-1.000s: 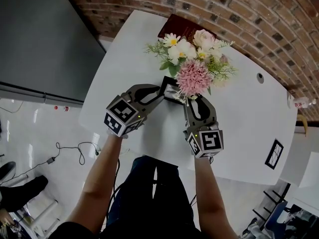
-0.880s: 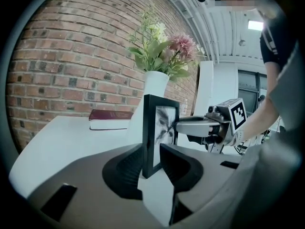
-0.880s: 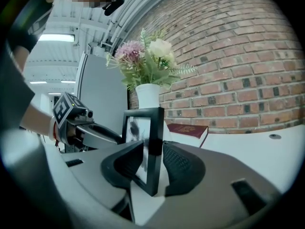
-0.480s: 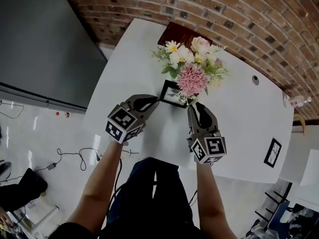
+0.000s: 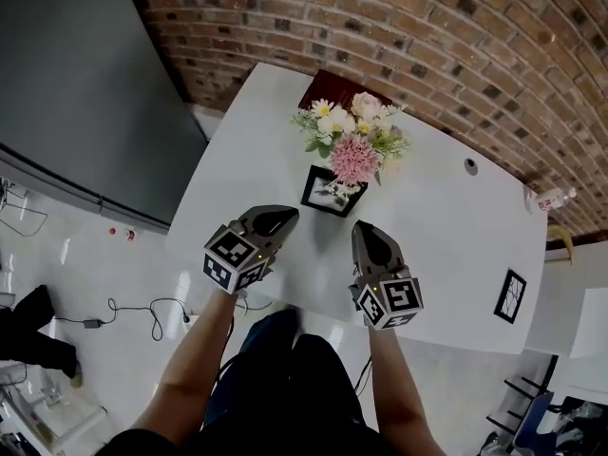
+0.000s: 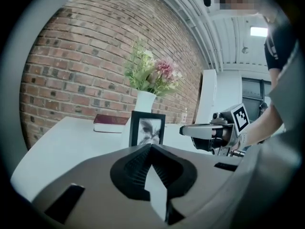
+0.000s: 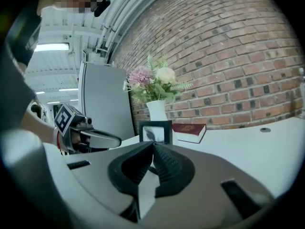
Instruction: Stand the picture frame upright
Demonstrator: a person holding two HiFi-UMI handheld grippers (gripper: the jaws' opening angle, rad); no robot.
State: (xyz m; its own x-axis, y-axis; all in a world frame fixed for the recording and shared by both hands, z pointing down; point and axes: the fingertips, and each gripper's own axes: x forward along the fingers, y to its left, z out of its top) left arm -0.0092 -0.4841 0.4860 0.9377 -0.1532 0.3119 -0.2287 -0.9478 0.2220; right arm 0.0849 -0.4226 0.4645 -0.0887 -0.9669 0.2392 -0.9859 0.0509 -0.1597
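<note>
The black rectangular picture frame [image 5: 333, 191] stands upright on the white table [image 5: 446, 226], with the grey left gripper [image 5: 283, 215] and right gripper [image 5: 362, 230] nearby, jaws just closed, empty.

The white table [image 5: 446, 226] is bare on the near side of the upright picture frame [image 5: 326, 191] and along both of its flanks, giving open passage from the front, the left and the right. Directly behind the frame stands the vase of flowers [image 5: 350, 141], its blooms overhanging the frame's top edge in the head view. With the dark red book [image 5: 318, 85] behind the vase, 2 objects block the rear approach. Further right, 1 round grommet [image 5: 470, 166] and 1 small frame [image 5: 510, 295] at the table edge sit well apart from the picture frame.
</note>
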